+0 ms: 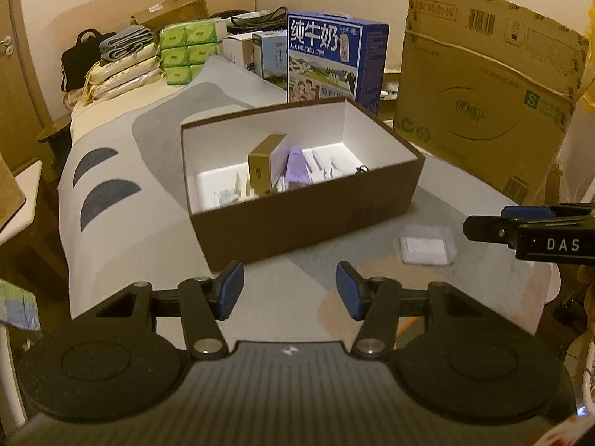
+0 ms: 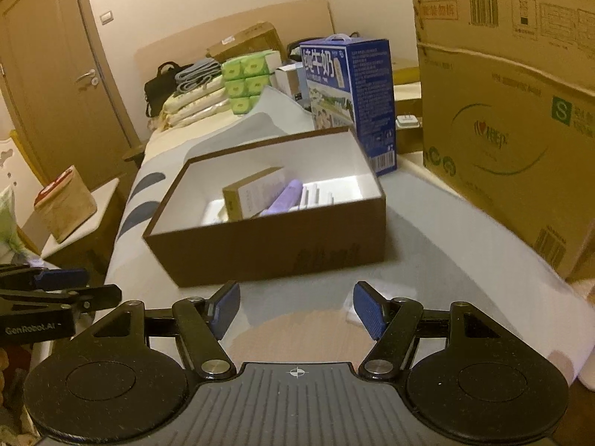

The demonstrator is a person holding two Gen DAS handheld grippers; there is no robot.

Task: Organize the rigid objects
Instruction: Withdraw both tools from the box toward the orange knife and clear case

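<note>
- The left gripper hangs above the bed cover with its blue pads wide apart and nothing between them
- The right gripper also has its jaws spread wide and holds nothing; from the left wrist view its tip is seen at the right edge, above the cover
- The brown box with a white inside stands open on the cover, just in front of both grippers
- Inside the box lie a small tan carton standing tilted, a purple object leaning beside it, and several white pieces (too small to name)
- A small clear case with a white pad lies on the cover outside the box, near its front right corner and below the right gripper's tip
- Behind the box stands a blue milk carton, and to the right a large cardboard box
</note>
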